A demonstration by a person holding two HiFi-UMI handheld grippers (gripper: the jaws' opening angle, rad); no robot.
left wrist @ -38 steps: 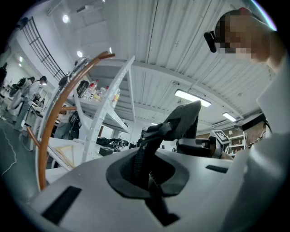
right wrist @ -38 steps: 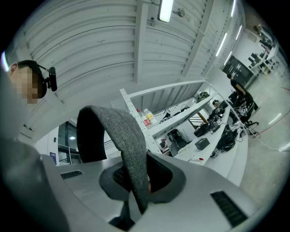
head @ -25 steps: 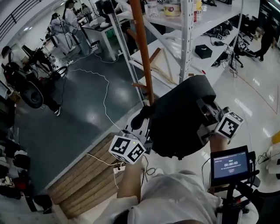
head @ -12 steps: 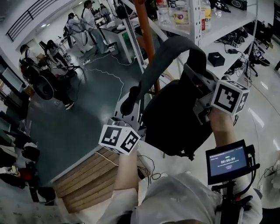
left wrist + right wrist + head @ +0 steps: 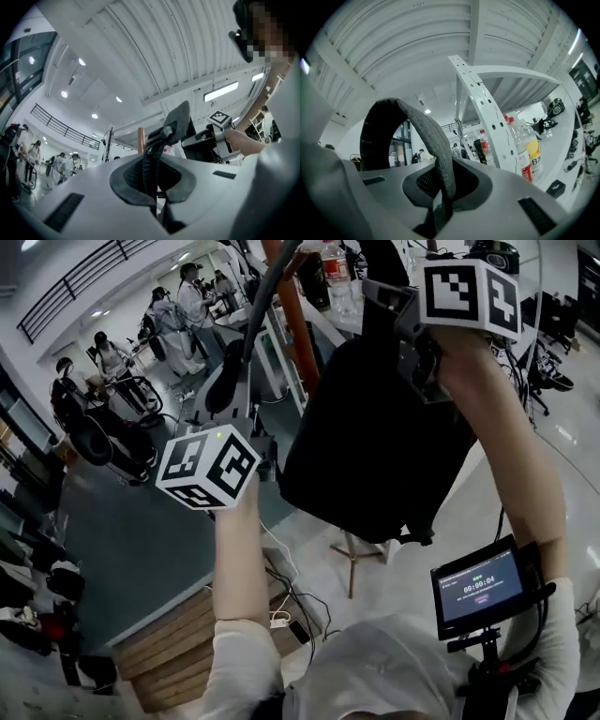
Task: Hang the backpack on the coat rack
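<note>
Pinched flat between the left gripper (image 5: 157, 208) jaws: ribbed black webbing (image 5: 149, 171), running up into a padded grey strap end. Clamped tight between the right gripper (image 5: 439, 211) jaws: a felt-like grey shoulder strap (image 5: 433, 140), arching up into a loop. Hanging from both in mid-air, close beside the orange-brown coat rack pole (image 5: 293, 324): the boxy black backpack (image 5: 375, 437). Pole top cut off by the frame edge.

The coat rack (image 5: 298, 329) runs off the head view's top edge, its pole partly behind the backpack (image 5: 375, 427).
</note>
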